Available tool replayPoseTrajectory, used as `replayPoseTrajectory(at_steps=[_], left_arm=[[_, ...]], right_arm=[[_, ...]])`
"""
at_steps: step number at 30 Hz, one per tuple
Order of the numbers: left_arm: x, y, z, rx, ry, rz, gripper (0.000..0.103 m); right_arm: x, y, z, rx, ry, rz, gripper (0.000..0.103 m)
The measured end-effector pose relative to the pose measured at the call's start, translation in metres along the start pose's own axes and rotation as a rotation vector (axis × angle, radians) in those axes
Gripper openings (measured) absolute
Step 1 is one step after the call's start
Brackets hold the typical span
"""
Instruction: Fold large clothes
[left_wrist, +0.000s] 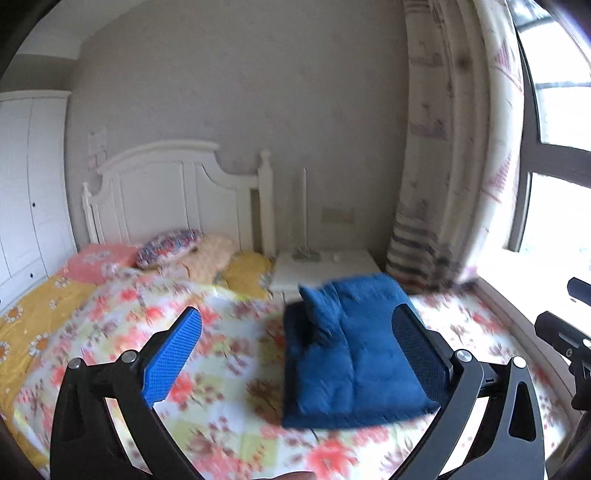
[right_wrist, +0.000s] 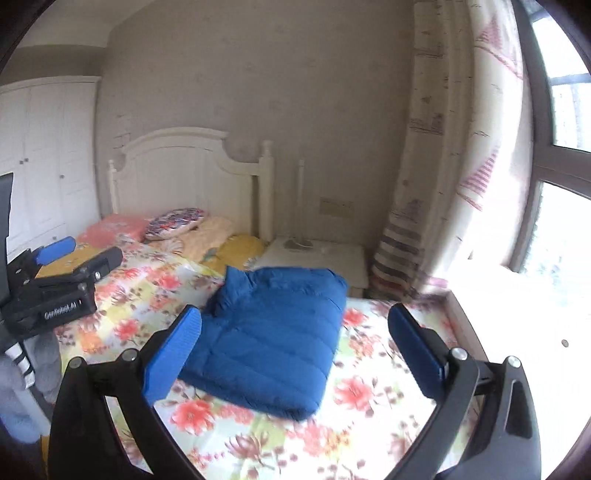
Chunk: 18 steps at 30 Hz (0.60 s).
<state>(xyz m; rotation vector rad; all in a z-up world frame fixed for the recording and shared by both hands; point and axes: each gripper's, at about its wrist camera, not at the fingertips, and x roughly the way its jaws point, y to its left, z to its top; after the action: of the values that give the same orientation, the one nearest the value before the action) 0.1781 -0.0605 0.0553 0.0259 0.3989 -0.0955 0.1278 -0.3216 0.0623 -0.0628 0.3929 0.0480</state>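
A blue quilted jacket (left_wrist: 347, 354) lies folded into a thick rectangle on the flowered bedspread (left_wrist: 229, 354). In the right wrist view the same jacket (right_wrist: 273, 339) rests flat, its collar end toward the headboard. My left gripper (left_wrist: 295, 339) hangs above the bed, open wide, with nothing between its blue pads. My right gripper (right_wrist: 295, 339) is also raised and open wide, holding nothing. The left gripper (right_wrist: 79, 260) shows from the side at the left edge of the right wrist view. A black part of the right gripper shows at the right edge of the left wrist view.
Pillows (left_wrist: 166, 247) and a yellow quilt lie by the white headboard (left_wrist: 173, 192). A white nightstand (left_wrist: 325, 266) stands beside the bed. A striped curtain (left_wrist: 443, 184) and bright window are at right, a white wardrobe (left_wrist: 29, 184) at left.
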Motion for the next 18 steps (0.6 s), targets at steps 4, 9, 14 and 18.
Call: replayPoseTrajectory(at_steps=[4, 9, 14, 18], left_arm=[[0.005, -0.009, -0.027, 0.010, 0.055, 0.022, 0.099], [0.002, -0.015, -0.040, 0.026, 0.064, 0.039, 0.099], [-0.001, -0.016, -0.045, 0.035, 0.066, 0.039, 0.099], [-0.001, -0.014, -0.046, 0.031, 0.067, 0.040, 0.099]], right_arm=[[-0.010, 0.003, -0.030, 0.055, -0.002, 0.004, 0.100], [-0.012, 0.010, -0.042, 0.057, 0.014, -0.022, 0.100], [-0.016, 0.015, -0.045, 0.049, 0.007, -0.023, 0.100], [-0.014, 0.015, -0.046, 0.052, 0.016, -0.028, 0.100]])
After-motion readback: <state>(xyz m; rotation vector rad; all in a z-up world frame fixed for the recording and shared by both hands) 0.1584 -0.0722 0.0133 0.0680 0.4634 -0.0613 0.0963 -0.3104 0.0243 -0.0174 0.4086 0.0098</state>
